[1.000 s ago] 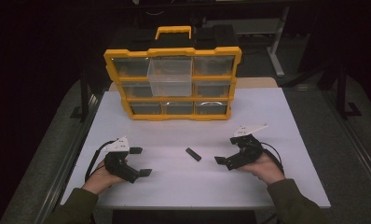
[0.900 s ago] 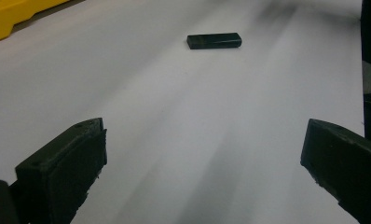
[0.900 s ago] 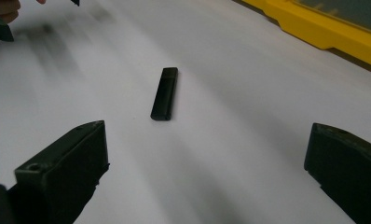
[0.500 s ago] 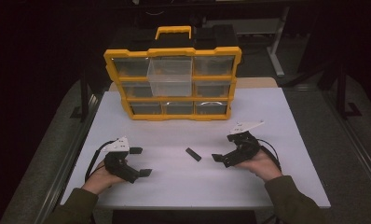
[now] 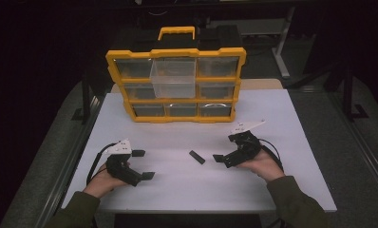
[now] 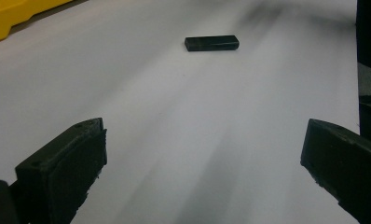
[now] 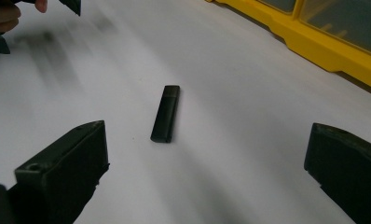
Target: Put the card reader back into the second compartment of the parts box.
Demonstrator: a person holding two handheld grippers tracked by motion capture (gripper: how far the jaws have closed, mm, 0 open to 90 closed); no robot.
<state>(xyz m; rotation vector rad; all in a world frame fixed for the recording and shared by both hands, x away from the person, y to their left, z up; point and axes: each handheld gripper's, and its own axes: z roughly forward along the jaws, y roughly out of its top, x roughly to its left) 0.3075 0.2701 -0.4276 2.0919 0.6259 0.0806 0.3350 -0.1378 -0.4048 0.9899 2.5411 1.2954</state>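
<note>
A small black stick (image 5: 196,157) lies flat on the white table (image 5: 177,190), between my two hands. My right gripper (image 5: 226,148) is just to its right, open, with the stick (image 7: 166,113) lying a short way ahead of its spread jaws. Farther to the stick's left rests my left gripper (image 5: 143,165), also open and holding nothing. From there the stick (image 6: 211,43) lies well ahead. In their own views, the left gripper (image 6: 202,172) and right gripper (image 7: 207,172) have bare table between their jaws.
A yellow organizer case (image 5: 176,85) with clear drawers stands propped at the back of the table, one clear bin (image 5: 173,78) sticking out of it. Its yellow edge (image 7: 323,42) runs to the right of the right gripper. Dark floor surrounds the table.
My right gripper has slid a little to the left, closer to the black stick. The left gripper and the stick have stayed put.
</note>
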